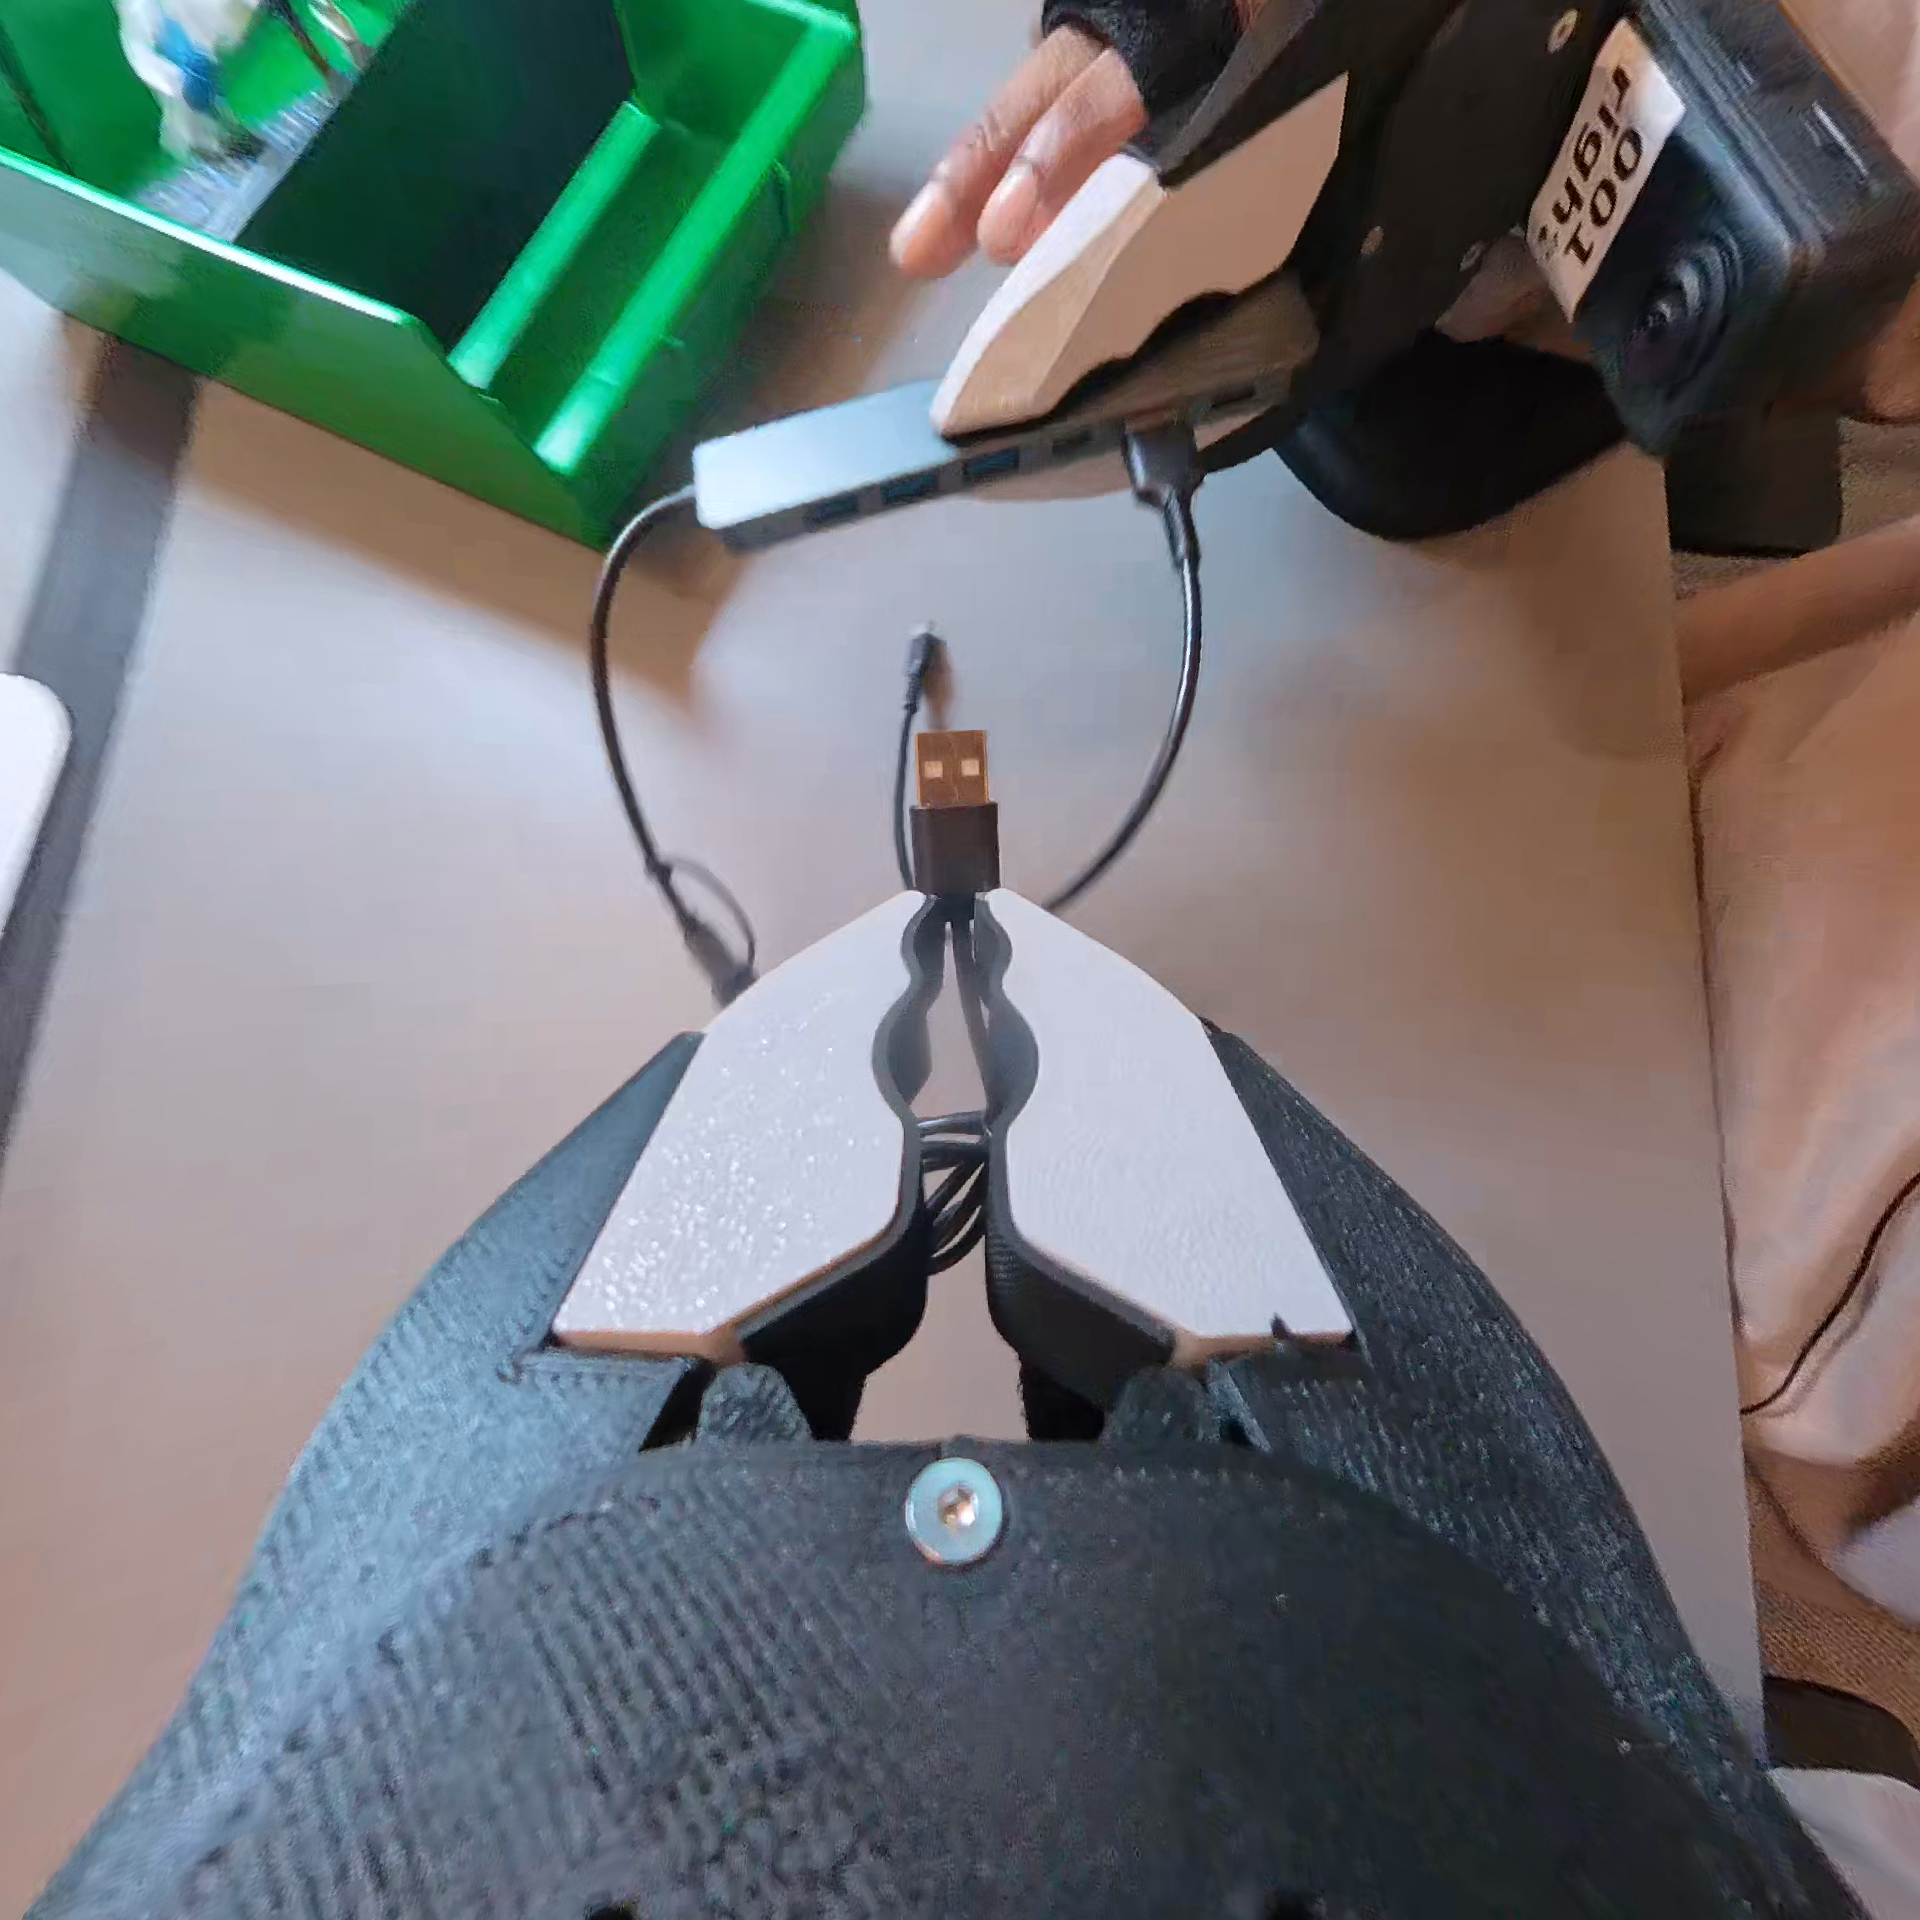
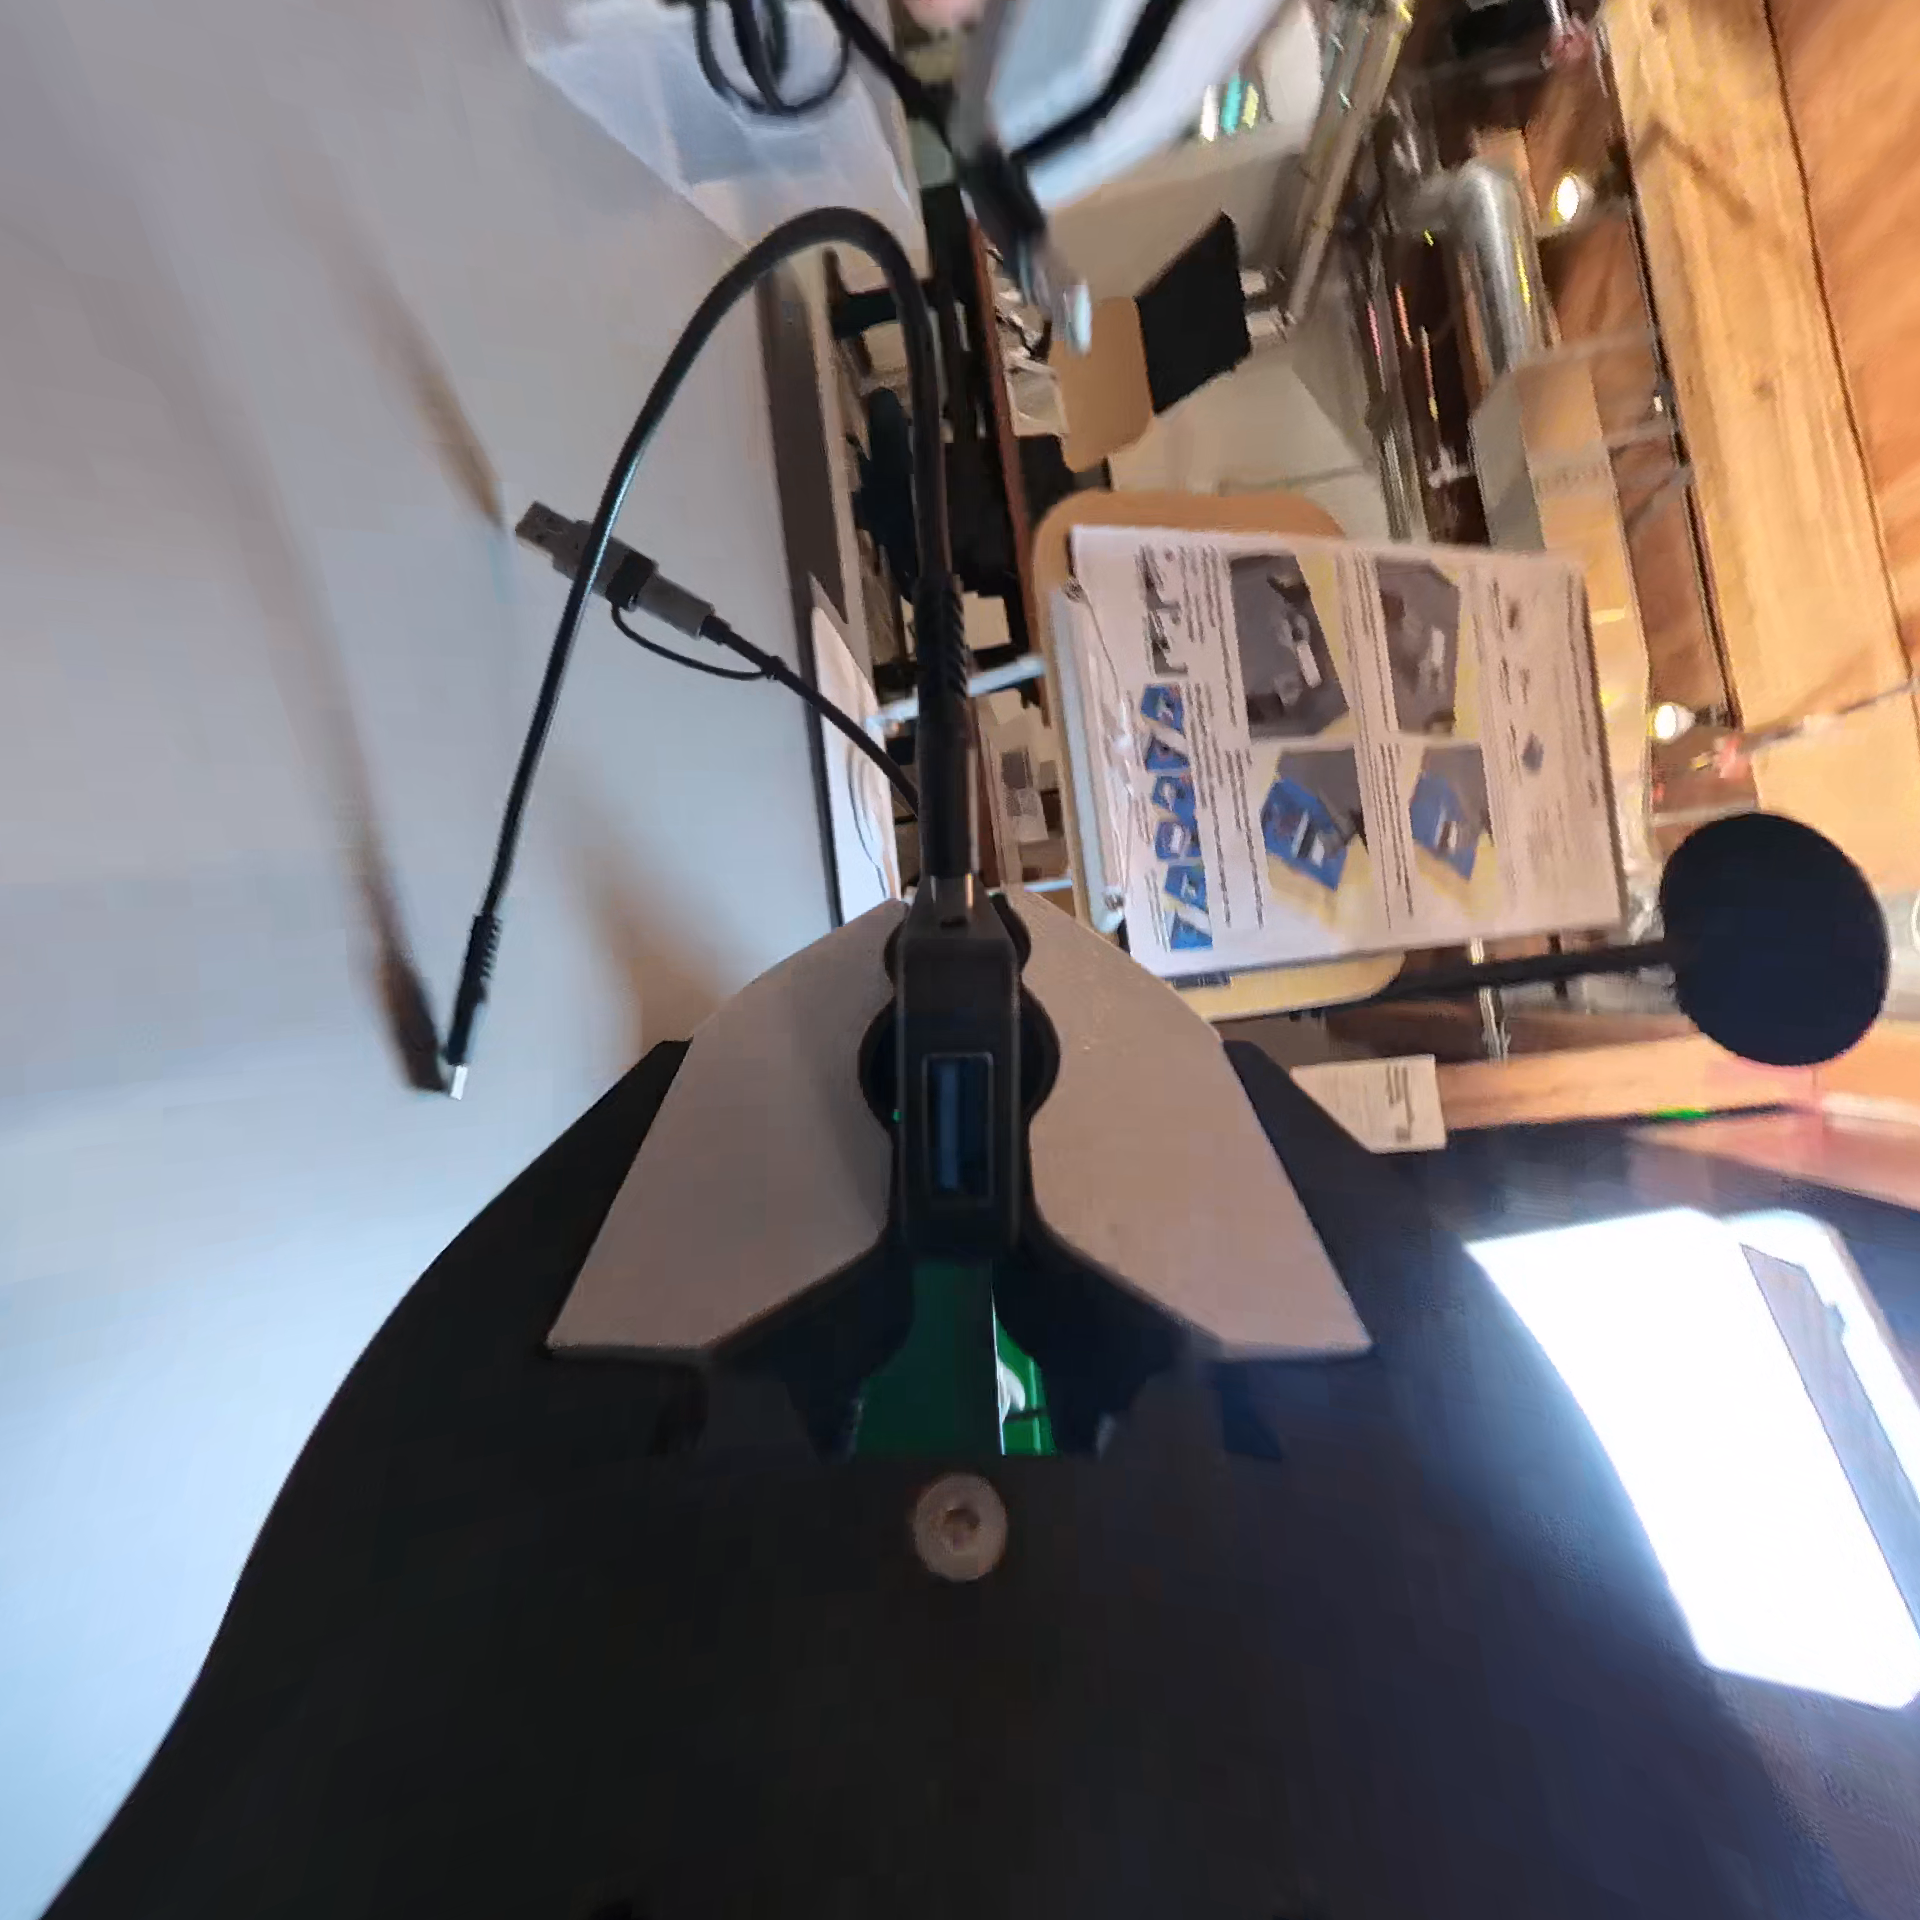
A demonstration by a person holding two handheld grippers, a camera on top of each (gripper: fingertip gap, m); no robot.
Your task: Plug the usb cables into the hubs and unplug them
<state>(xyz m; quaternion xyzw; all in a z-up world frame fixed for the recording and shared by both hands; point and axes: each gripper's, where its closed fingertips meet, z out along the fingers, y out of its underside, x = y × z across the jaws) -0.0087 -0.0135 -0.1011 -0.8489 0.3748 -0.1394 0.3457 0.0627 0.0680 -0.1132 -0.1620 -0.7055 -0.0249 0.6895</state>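
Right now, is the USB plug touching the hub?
Apart. The left wrist view shows bare table between the USB plug, held by the left hand-held gripper, and the hub.

Left gripper (image 1: 951,904): white finger plates with a fine speckle, black body with a woven ridge texture, one silver screw (image 1: 954,1510). USB plug (image 1: 952,771): coppery metal shell, black housing, black cable. Hub (image 1: 831,476): dark grey with blue ports. Bin (image 1: 343,343): bright green. Table (image 1: 364,831): pale brownish grey. Right gripper (image 2: 956,914): grey-white plates on a black body. Hub port (image 2: 958,1122): blue in a black casing. Printed sheet (image 2: 1351,748): white with blue and yellow panels.
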